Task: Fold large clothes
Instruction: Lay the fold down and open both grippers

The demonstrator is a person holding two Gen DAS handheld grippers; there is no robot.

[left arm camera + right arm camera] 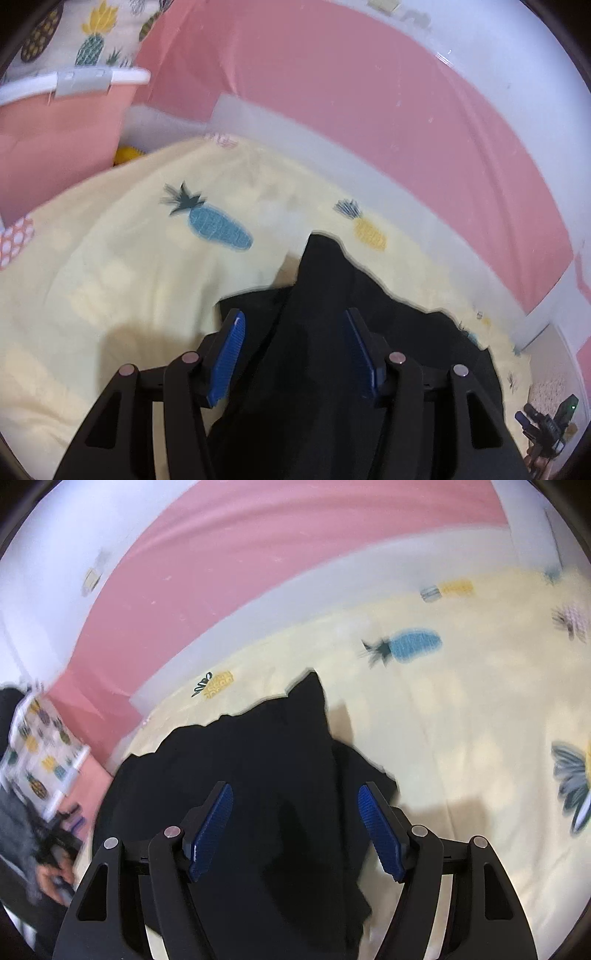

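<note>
A black garment (325, 332) lies bunched on a pale yellow bedsheet (129, 277) printed with pineapples. My left gripper (293, 317) is open, its blue pads (229, 354) on either side of a raised fold of the black cloth, holding nothing. In the right wrist view the same black garment (258, 768) spreads across the yellow sheet (461, 720). My right gripper (295, 794) is open above it, blue pads (380, 830) apart and empty. The right gripper also shows small at the lower right of the left wrist view (546, 424).
A pink and white wall (369, 92) runs along the bed's far side. A pink fabric basket with a white rim (74, 81) and a pineapple-print pillow (92, 33) stand at the bed's head. The person's hand (51, 878) shows at the left edge.
</note>
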